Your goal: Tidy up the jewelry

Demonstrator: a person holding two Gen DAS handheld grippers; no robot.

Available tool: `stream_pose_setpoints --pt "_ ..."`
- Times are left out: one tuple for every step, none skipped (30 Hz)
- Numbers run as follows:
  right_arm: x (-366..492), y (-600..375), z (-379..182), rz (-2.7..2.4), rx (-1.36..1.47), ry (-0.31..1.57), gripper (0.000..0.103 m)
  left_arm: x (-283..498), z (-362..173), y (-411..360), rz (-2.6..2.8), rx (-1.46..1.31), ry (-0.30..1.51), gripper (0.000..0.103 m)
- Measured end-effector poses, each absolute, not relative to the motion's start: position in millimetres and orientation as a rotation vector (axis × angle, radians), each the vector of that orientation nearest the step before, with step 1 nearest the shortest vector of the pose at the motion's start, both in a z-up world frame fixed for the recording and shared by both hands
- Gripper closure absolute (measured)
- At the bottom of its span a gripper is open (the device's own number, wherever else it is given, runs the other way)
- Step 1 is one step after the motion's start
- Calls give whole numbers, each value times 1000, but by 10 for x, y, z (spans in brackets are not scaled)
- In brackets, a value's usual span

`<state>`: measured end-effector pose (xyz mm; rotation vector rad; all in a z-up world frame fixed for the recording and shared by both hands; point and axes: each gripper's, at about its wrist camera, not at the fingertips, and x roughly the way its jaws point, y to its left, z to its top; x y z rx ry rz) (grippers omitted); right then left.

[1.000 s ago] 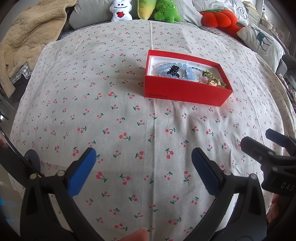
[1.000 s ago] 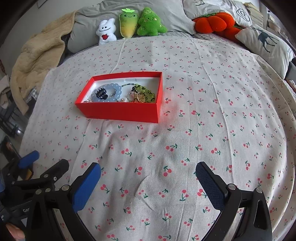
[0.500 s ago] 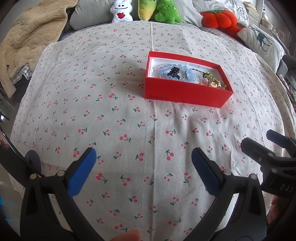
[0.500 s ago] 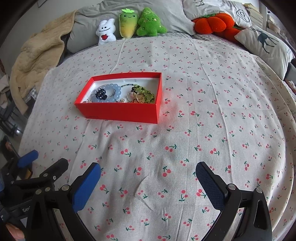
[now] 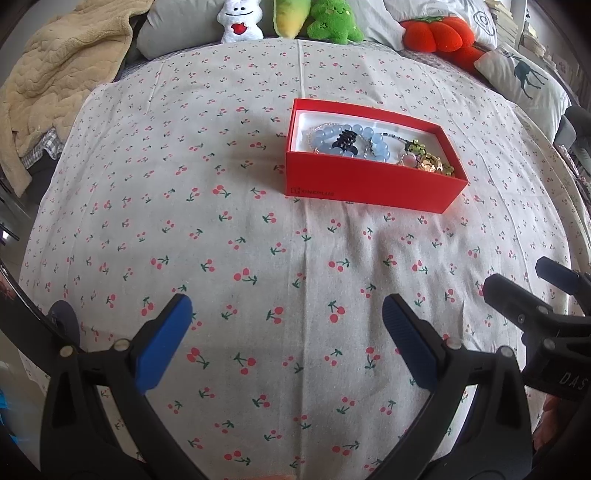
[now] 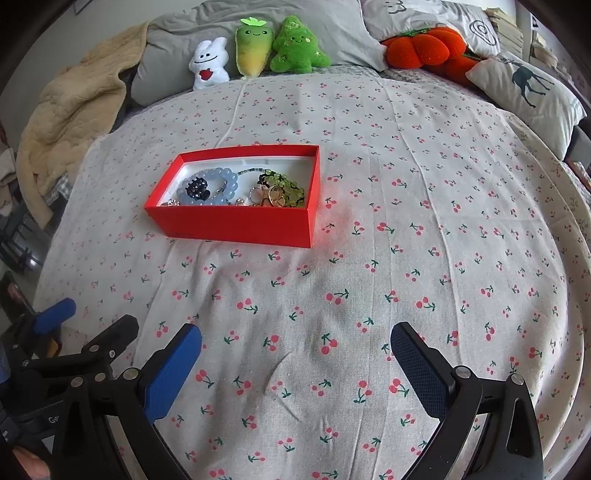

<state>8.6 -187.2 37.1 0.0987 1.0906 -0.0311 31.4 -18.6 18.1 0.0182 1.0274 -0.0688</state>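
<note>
The left gripper hovers low over the bed, its two blue-padded fingers spread wide apart and grasping nothing. The right gripper hovers beside it in the same pose, its blue fingers likewise released and empty, both pointing forward across the cherry-print sheet. Each gripper shows at the edge of the other's view, so the two sit near one another side by side. Well ahead of both, a red box rests open on the sheet, apart from the fingers. Inside lie the jewelry pieces: a pale blue bead bracelet with a dark clip on it, a green bead strand, and gold rings. At the head of the bed stand plush toys, grey pillows and a beige blanket.
</note>
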Motion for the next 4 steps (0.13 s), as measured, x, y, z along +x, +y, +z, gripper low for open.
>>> stream_pose_setpoints --pt "92 -1877 367 -34 97 1091 0 321 170 -191 -66 19 1031 1" --pt "98 -1885 360 -37 96 1091 0 330 158 -196 -63 19 1033 1" --pt "108 -1890 348 -40 96 1090 0 344 146 -203 -63 18 1032 1" --pt "122 -1900 331 -47 95 1086 0 367 126 -205 -62 14 1027 1"
